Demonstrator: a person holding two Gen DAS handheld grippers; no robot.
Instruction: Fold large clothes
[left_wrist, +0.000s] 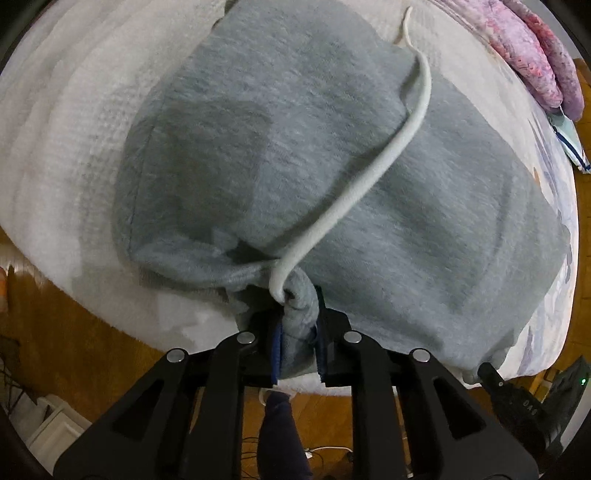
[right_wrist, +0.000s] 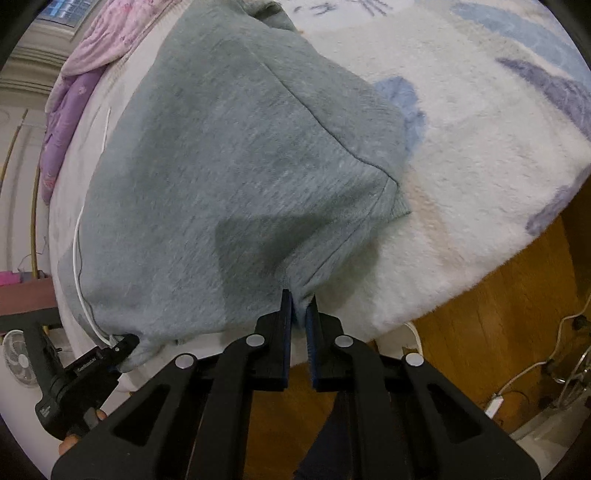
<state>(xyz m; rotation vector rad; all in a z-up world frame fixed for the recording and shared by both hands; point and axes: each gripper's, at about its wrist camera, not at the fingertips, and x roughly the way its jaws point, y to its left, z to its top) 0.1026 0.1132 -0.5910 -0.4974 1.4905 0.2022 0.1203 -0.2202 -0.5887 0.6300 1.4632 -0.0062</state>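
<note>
A large grey hoodie (left_wrist: 332, 155) lies spread on a white blanket-covered bed; it also fills the right wrist view (right_wrist: 229, 177). Its white drawstring (left_wrist: 373, 177) runs across the cloth. My left gripper (left_wrist: 298, 332) is shut on a bunched edge of the hoodie near the drawstring's hole, at the bed's near edge. My right gripper (right_wrist: 299, 314) is shut on the hoodie's near edge beside a ribbed cuff or hem (right_wrist: 395, 206). The left gripper also shows at the lower left of the right wrist view (right_wrist: 123, 345), and the right gripper's tip at the lower right of the left wrist view (left_wrist: 489, 373).
A pink and purple quilt (left_wrist: 535, 55) lies at the bed's far side, also in the right wrist view (right_wrist: 74, 96). The white blanket (right_wrist: 480, 166) has blue and purple prints. A wooden floor (right_wrist: 480, 314) lies below the bed edge, with cables (right_wrist: 535, 365) and a small fan (right_wrist: 18, 358).
</note>
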